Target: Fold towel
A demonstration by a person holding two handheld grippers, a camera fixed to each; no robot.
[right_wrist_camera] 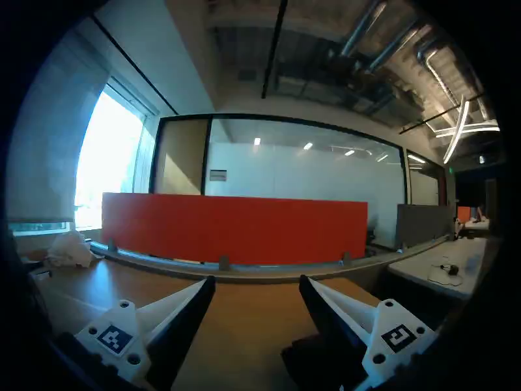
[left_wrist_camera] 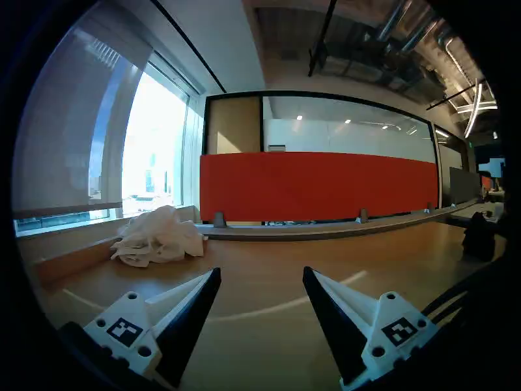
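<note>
Two grippers sit low over a wooden desk point(left_wrist_camera: 273, 280), both facing a long red divider point(left_wrist_camera: 319, 186) that stands along the desk's far edge. The left gripper point(left_wrist_camera: 261, 270) has its fingers spread wide, with bare desk in the gap and nothing held. The right gripper point(right_wrist_camera: 256, 278) is just as wide open and also holds nothing. Below its gap, nearer than the divider, lies a dark shape point(right_wrist_camera: 312, 355) too shadowed to identify.

The towel point(left_wrist_camera: 158, 236) is white and lies crumpled in a loose heap on the desk, just in front of the divider's left end. In the left gripper view it is ahead and to the left of the fingers, well apart from both tips. In the right gripper view the towel point(right_wrist_camera: 68, 249) shows smaller, again off the divider's left end and far from that gripper.

A bright window point(left_wrist_camera: 153, 150) lies left of the divider, beyond the towel. A pale curved line point(left_wrist_camera: 293, 303) crosses the desk between the divider and the left gripper. Off the divider's right end, in the left gripper view, a dark object point(left_wrist_camera: 478, 238) stands on the desk; what it is cannot be told. In the right gripper view a second desk point(right_wrist_camera: 443, 267) lies past the divider's right end. Behind and above the divider runs a glass wall point(right_wrist_camera: 293, 176).
</note>
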